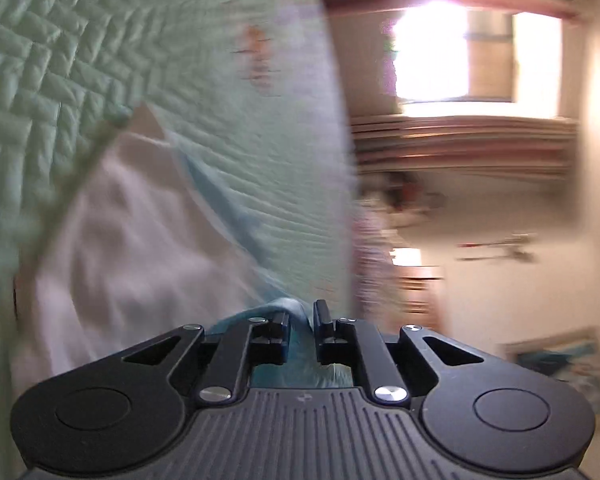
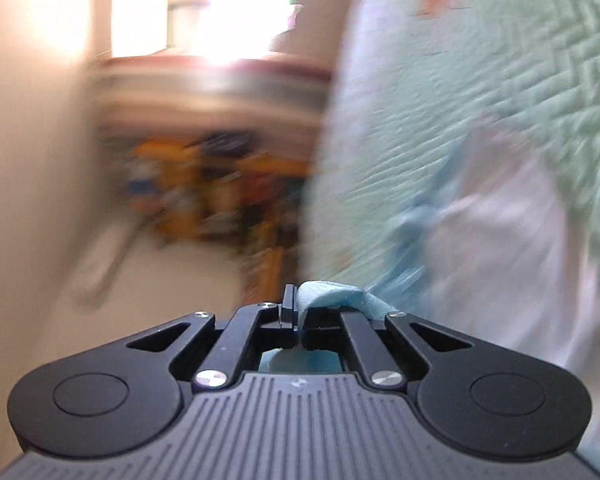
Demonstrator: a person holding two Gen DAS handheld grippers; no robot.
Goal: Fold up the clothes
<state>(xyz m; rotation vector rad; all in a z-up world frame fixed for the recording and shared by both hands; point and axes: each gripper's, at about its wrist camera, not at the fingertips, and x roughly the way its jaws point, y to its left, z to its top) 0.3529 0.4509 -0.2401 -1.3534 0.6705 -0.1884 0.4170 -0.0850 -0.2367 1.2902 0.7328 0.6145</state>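
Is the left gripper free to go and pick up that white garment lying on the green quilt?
Probably not yet. The left gripper is shut on the light blue cloth, so it must let go first; otherwise the white garment lies uncovered on the quilt.

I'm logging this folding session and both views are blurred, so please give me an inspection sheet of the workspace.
Surface: green quilt, stitched pattern.
Job's things: blue cloth pinched at both ends; white garment on the quilt.
Clutter: nothing seen on the quilt, apart from a blurred orange mark.
Grippers: left hand-held gripper and right hand-held gripper both shut on the cloth.
Cables: nothing seen.
Surroundings: bright window, cream wall, shelves too blurred to read.
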